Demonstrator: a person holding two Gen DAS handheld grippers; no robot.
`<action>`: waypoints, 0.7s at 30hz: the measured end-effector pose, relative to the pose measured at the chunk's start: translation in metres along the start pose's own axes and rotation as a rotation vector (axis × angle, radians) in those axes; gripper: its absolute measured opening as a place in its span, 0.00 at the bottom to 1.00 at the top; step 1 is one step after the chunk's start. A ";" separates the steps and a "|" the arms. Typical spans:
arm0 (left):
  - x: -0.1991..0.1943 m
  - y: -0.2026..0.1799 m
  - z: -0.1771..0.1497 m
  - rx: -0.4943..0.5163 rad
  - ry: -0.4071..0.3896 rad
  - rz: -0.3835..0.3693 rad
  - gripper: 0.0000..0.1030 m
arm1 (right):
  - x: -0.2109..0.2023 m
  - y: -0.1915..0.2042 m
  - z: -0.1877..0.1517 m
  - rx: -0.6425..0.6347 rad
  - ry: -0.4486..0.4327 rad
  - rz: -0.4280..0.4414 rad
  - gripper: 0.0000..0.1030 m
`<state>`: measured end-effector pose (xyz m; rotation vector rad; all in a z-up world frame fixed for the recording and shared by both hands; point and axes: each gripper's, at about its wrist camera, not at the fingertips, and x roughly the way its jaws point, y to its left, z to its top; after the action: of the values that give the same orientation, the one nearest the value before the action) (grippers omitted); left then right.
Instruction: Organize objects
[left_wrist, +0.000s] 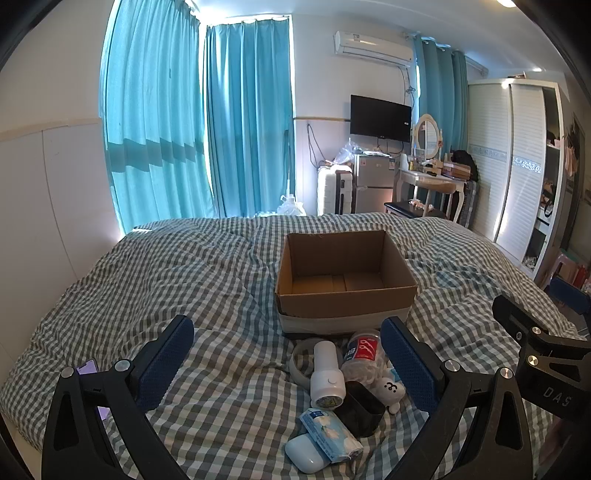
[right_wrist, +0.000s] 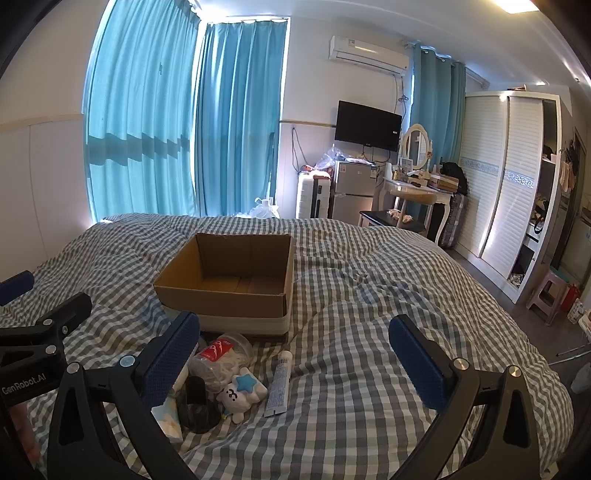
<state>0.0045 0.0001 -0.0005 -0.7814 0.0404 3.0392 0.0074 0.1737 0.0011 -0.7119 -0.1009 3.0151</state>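
Note:
An open, empty cardboard box sits on the checked bed; it also shows in the right wrist view. In front of it lies a pile: a white bottle, a clear jar with a red label, a black cup, a tissue pack, a white case, a tape ring and a white plush toy. A white tube lies beside the pile. My left gripper is open above the pile. My right gripper is open over the tube, empty.
A purple phone lies on the bed at the left. The checked duvet is rumpled. Beyond the bed stand a fridge, a dressing table and a white wardrobe. Blue curtains cover the windows.

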 end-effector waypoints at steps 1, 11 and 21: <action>0.000 0.000 0.000 0.000 0.001 -0.003 1.00 | 0.000 0.000 0.000 0.000 0.000 0.001 1.00; 0.000 -0.001 -0.001 0.003 0.003 -0.007 1.00 | -0.001 0.000 0.001 -0.001 0.003 0.003 1.00; 0.000 0.000 -0.001 -0.004 0.006 -0.005 1.00 | -0.001 0.000 0.000 -0.002 0.005 0.004 1.00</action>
<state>0.0052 -0.0001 -0.0008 -0.7903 0.0320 3.0330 0.0084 0.1736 0.0018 -0.7201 -0.1024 3.0175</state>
